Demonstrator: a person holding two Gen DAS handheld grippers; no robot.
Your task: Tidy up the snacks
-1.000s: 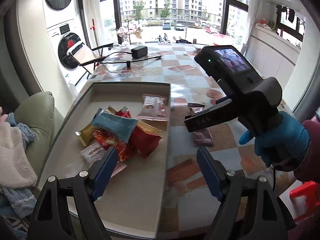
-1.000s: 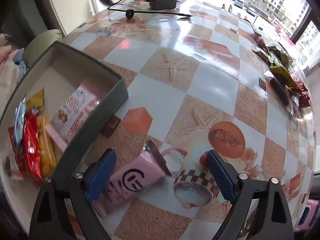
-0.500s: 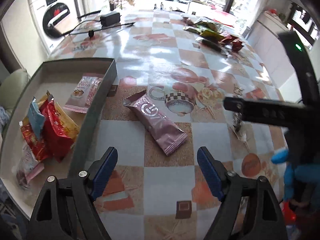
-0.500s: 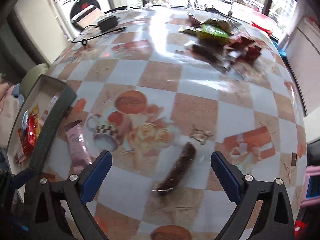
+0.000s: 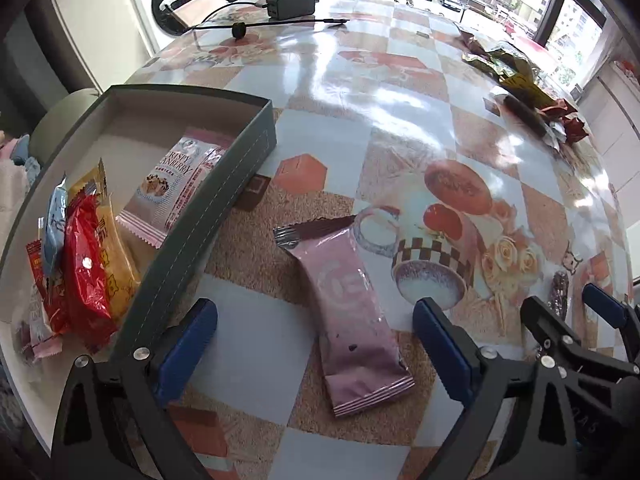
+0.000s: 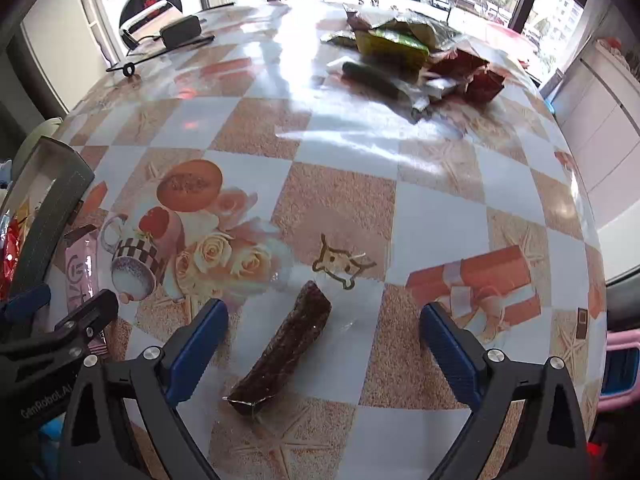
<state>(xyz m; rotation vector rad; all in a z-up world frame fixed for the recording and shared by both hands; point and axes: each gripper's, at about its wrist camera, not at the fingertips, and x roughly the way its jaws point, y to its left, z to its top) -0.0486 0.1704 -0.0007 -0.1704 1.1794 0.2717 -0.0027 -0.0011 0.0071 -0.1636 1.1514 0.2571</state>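
A pink snack packet [image 5: 348, 312] lies flat on the table just right of a grey box [image 5: 208, 216]. My left gripper [image 5: 316, 344] is open, its fingers either side of the packet's near half. The packet also shows in the right wrist view [image 6: 82, 272]. A dark brown sausage stick [image 6: 286, 346] lies on the table. My right gripper [image 6: 324, 348] is open, with the stick between its fingers. The box holds several snacks: a red packet [image 5: 86, 276], a yellow one [image 5: 112, 256] and a white-pink cranberry bar [image 5: 176, 184].
A pile of loose snack packets [image 6: 416, 52] lies at the table's far right, also seen in the left wrist view [image 5: 524, 92]. A black charger with cable [image 5: 290, 4] sits at the far edge. The right gripper's body [image 5: 580, 360] is close on my left gripper's right.
The left gripper swung from over the box to the pink packet and closed in on it. The right gripper left the pink packet, moved right and came down around the brown stick.
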